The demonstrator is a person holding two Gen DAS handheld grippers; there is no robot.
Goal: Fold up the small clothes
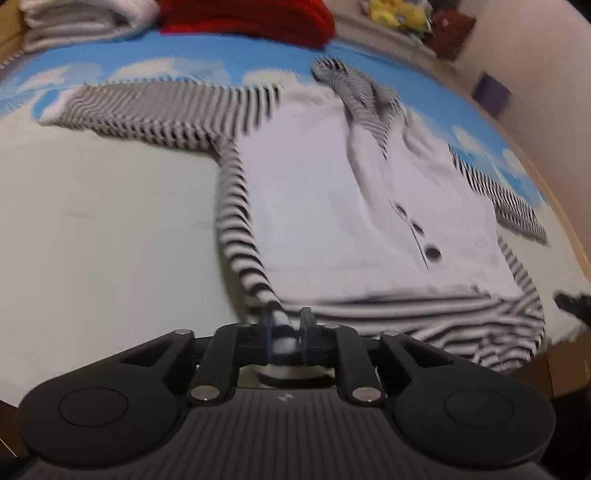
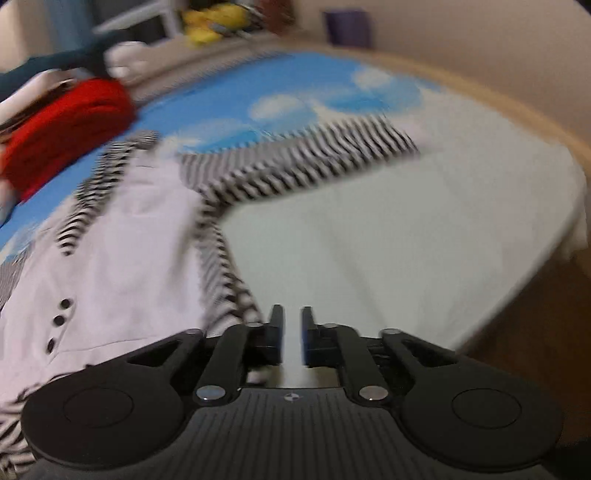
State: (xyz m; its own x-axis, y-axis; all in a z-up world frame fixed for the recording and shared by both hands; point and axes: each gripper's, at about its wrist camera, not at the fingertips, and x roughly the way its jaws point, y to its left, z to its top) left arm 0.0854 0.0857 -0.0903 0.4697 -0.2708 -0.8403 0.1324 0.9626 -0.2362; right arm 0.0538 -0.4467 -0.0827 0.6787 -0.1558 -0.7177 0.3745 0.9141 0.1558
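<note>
A small white top (image 1: 332, 206) with black-and-white striped sleeves, collar and hem and three black buttons lies flat on the table, front up. My left gripper (image 1: 288, 325) is at its near left corner. The striped side seam (image 1: 243, 236) runs down between the fingers, which stand a little apart and do not press it. In the right wrist view the same top (image 2: 122, 258) lies to the left. My right gripper (image 2: 292, 317) sits just beyond its striped right edge (image 2: 236, 291), open, with only bare cloth showing in the gap.
The table wears a white cloth (image 1: 110, 221) with a blue cloud print along the far side. Folded red clothing (image 1: 251, 18) and folded white fabric (image 1: 81, 18) sit at the back. A wall, yellow plush toys (image 1: 399, 14) and a purple box (image 1: 493, 92) lie beyond.
</note>
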